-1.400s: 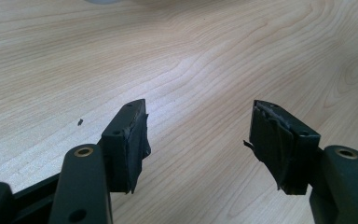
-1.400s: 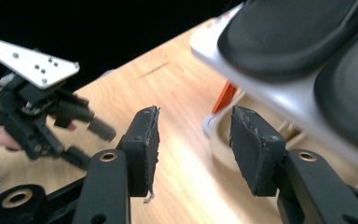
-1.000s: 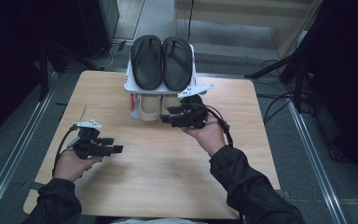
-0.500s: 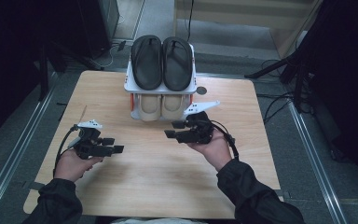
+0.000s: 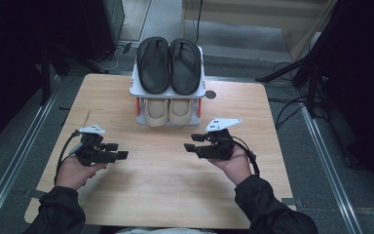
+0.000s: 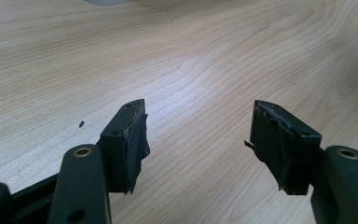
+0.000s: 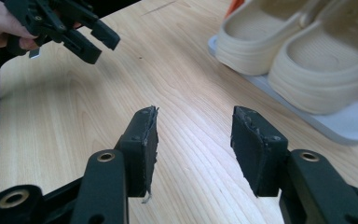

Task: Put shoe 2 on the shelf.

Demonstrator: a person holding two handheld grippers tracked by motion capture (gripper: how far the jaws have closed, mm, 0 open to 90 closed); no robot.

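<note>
The two-tier rack (image 5: 135,90) sits at the table's (image 5: 165,195) far edge with black sandals (image 5: 169,66) on its top shelf and beige clogs (image 5: 168,111) tucked underneath, toes facing the person. The right gripper (image 5: 190,143) hangs just in front of the rack to its right, jaws spread with nothing between them. The left gripper (image 5: 117,150) is in front of the rack to its left, also spread and empty, with bare wood between the two.
</note>
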